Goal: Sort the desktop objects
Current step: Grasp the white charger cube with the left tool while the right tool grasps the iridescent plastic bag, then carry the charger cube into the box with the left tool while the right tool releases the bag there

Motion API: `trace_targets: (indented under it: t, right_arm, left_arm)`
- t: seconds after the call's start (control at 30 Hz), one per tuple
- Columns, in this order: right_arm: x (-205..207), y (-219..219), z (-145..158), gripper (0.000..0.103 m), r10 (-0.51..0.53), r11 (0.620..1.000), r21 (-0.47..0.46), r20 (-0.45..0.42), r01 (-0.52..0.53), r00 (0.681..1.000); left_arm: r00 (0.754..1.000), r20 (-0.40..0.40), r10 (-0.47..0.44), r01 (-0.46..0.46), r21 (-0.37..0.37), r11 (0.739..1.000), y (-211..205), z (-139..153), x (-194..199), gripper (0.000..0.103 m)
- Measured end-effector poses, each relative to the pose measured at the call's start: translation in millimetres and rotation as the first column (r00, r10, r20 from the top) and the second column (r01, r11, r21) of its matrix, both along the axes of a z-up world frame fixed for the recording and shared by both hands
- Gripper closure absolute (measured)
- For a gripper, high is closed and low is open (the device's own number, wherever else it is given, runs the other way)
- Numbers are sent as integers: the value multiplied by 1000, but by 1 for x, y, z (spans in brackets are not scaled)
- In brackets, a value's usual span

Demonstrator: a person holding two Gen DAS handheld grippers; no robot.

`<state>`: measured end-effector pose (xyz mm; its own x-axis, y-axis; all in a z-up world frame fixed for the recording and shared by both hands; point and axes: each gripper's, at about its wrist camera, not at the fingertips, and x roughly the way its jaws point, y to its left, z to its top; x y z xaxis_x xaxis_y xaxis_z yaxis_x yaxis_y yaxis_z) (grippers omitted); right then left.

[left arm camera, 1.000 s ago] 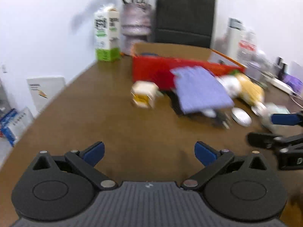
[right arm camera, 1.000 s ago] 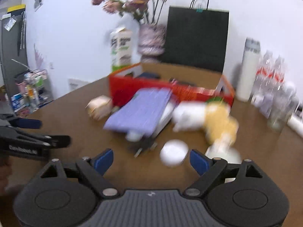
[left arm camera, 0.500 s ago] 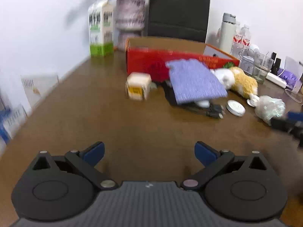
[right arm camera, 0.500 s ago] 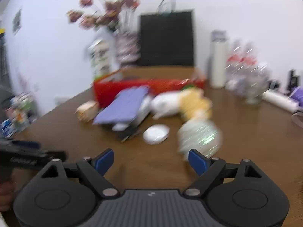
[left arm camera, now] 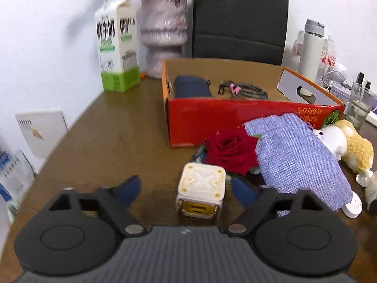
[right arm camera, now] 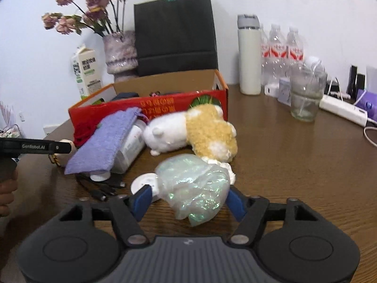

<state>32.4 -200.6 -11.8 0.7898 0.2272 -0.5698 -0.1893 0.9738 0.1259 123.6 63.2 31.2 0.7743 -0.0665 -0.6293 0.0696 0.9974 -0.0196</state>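
My left gripper (left arm camera: 186,188) is spread wide, straddling the cream cube (left arm camera: 200,194) mid-surface, ready to pinch. My right gripper (right arm camera: 187,200) is also unclenched, bracketing the iridescent bag (right arm camera: 194,186), both near the red box (right arm camera: 150,107) for sorting.

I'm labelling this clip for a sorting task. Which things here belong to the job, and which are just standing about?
For the job:
- cream cube, between the open left claw fingers
- iridescent bag, between the open right claw fingers
- plush toy
- purple pouch
- red rose
- red box

Just standing about:
- milk carton
- vase
- black paper bag
- white flask
- water bottles
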Motion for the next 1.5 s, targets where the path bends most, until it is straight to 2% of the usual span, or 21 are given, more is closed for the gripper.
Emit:
trace_targets:
  t: [0.03, 0.07, 0.13, 0.3, 0.43, 0.6, 0.7, 0.83, 0.93, 1.0, 1.07, 1.17, 1.23, 1.37, 1.47, 1.5]
  right_arm:
    - [1, -1, -1, 45, -2, 1000, 5, 0, 2, 1000]
    - [2, -3, -2, 46, -6, 1000, 17, 2, 6, 1000]
    - [4, -7, -3, 54, -15, 999, 45, 5, 15, 1000]
    - [-5, -9, 0, 60, -27, 997, 67, 28, 25, 999]
    - [-24, -9, 12, 60, -10, 998, 69, 57, 6, 998]
    - [-32, -11, 28, 60, 29, 998, 60, 87, -34, 996]
    - [-28, -13, 44, 60, 31, 996, 77, 105, -40, 994]
    - [6, -11, 73, 60, 91, 990, 88, 188, -109, 978]
    - [70, -8, 86, 60, 117, 979, 151, 120, -135, 986]
    - [120, -5, 90, 60, 146, 967, 200, 69, -157, 987]
    - [177, 3, 91, 60, 132, 972, 200, -17, -126, 991]
    - [249, 29, 91, 60, 95, 992, 96, -96, -86, 991]
    - [285, 47, 87, 60, 77, 997, 25, -128, -74, 989]
    - [331, 62, 69, 59, 28, 1000, -5, -180, -30, 983]
    - [356, 75, 55, 51, -19, 993, -122, -203, -6, 979]
    - [362, 76, 49, 48, -46, 989, -149, -216, 14, 975]
  left_arm:
    - [1000, -19, -6, 6, -3, 1000, 0, -3, 1, 40]
    - [999, -33, -17, 16, -8, 1000, -1, -6, 1, 45]
    - [1000, -13, -20, 20, 8, 1000, -4, -8, -6, 61]
    - [1000, -8, 7, -7, 16, 1000, -6, -5, -39, 63]
    - [997, 2, 73, -73, -27, 997, 0, 8, -73, 63]
    - [992, 60, 115, -113, -23, 993, 5, 39, -79, 63]
    - [991, 105, 79, -74, -57, 996, 6, 68, -71, 63]
    - [987, 158, 18, -8, -67, 998, -12, 111, -27, 63]
    - [989, 148, -9, 17, -55, 998, -36, 127, 28, 63]
    - [996, 90, -23, 27, -43, 999, -50, 127, 74, 63]
    - [999, 17, -37, 37, 22, 999, -68, 117, 127, 63]
    - [996, -92, -2, 16, 158, 987, -90, 84, 198, 63]
    - [990, -134, 32, -4, 204, 979, -96, 62, 230, 63]
    - [977, -200, 77, -44, 166, 985, -91, 33, 263, 60]
    - [975, -215, 64, -36, 132, 991, -89, 30, 269, 56]
    - [974, -217, 60, -36, 114, 993, -87, 33, 269, 46]
